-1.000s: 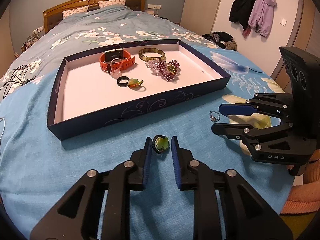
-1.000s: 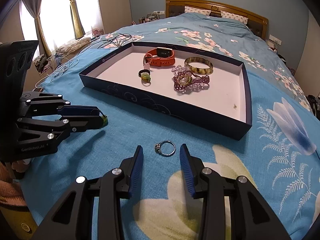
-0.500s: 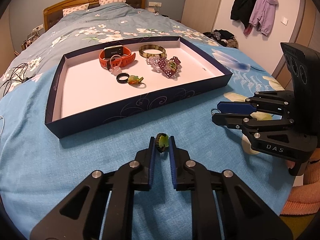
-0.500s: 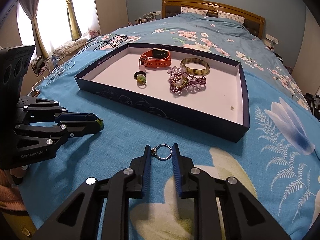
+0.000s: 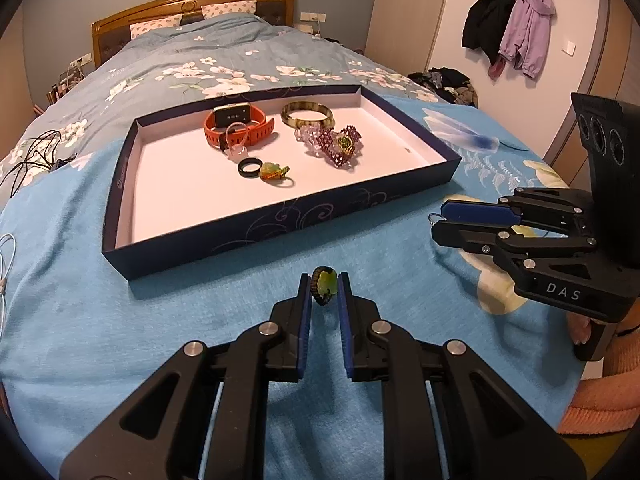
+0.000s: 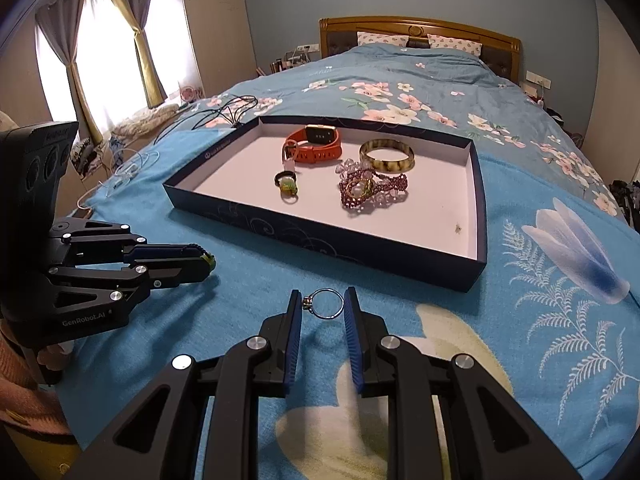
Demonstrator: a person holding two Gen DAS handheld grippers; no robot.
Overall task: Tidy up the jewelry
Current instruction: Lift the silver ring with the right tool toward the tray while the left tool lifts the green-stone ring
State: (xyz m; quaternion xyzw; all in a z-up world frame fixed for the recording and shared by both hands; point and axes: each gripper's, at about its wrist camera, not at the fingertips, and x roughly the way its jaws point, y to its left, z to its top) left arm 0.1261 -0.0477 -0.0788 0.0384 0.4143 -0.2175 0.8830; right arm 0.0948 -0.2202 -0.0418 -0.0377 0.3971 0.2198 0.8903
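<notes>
An open dark blue tray [image 5: 280, 220] with a white floor lies on the blue blanket. It holds an orange watch [image 5: 238, 126], a horn bangle [image 5: 306, 114], a purple bead bracelet [image 5: 336, 144], a black ring [image 5: 249, 168] and a green-orange ring [image 5: 274, 172]. In front of the tray my left gripper [image 5: 324, 290] is shut on a green-stone ring [image 5: 326, 282], held upright between its blue pads. To its right, my right gripper [image 6: 325, 306] is shut on a thin silver ring [image 6: 327, 304], just above the blanket. Each gripper shows from the side in the other's view: left gripper [image 6: 202, 260], right gripper [image 5: 438, 220].
The tray wall [image 6: 320, 236] stands between both grippers and the tray floor. Black cables [image 5: 32, 152] lie on the bed at the left. Pillows and a headboard [image 6: 420, 30] are at the far end. Coats [image 5: 508, 36] hang on the right wall.
Both grippers have closed: the left jaws came together on the green-stone ring, the right jaws on the silver ring. Neither hand has moved far.
</notes>
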